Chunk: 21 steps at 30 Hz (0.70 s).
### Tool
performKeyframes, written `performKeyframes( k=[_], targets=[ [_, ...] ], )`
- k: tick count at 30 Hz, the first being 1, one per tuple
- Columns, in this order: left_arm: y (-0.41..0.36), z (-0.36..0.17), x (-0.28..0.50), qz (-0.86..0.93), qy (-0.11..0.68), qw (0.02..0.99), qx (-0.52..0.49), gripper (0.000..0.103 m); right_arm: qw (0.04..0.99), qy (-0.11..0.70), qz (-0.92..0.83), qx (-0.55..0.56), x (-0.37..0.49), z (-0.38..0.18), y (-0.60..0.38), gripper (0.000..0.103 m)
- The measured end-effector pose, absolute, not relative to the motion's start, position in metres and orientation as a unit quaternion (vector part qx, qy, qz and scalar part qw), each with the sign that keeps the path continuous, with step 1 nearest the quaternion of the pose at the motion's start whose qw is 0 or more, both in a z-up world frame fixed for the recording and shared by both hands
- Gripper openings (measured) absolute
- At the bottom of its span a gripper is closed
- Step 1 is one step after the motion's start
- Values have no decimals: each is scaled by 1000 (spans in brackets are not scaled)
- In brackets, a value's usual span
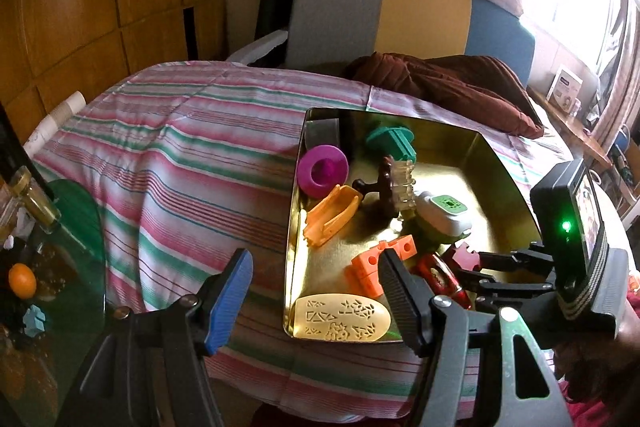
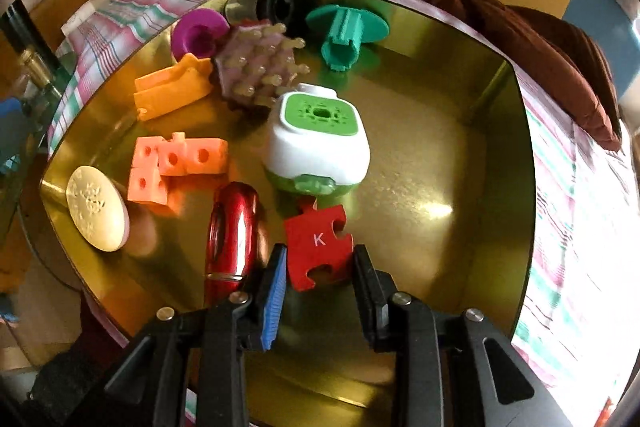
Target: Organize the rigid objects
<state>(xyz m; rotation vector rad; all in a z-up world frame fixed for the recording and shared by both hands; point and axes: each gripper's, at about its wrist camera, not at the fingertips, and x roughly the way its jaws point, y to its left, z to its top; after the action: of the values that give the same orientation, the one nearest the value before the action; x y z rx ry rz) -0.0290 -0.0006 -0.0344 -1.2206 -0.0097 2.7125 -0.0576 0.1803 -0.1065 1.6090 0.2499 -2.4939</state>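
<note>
hidden: red case (image 1: pixel 440 277) partly behind left gripper's finger (image 1: pixel 400 291) | unclear: black object (image 2: pixel 280 5) at tray's far wall | cut off: orange fruit's table (image 1: pixel 60 267) at left edge | blurred: far-right shelf items (image 1: pixel 566 91)
</note>
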Motion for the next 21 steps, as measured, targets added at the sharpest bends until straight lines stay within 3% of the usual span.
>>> performKeyframes(
  k=[6,14,18,21],
  targets=[
    [-1,-35,-29,908,-3,82,-412,66,74,73,-843,528,-51,-106,183,35],
    [1,-36,-26,908,2,78,-411,66,65,60,-858,506,-41,-99,186,60],
    [0,-33,-23,915,1,65,-398,66,60,69,-870,485,-35,-90,181,63],
    [2,-27,-20,922,1,57,-382,66,51,70,-883,462,-34,-82,180,71]
  ],
)
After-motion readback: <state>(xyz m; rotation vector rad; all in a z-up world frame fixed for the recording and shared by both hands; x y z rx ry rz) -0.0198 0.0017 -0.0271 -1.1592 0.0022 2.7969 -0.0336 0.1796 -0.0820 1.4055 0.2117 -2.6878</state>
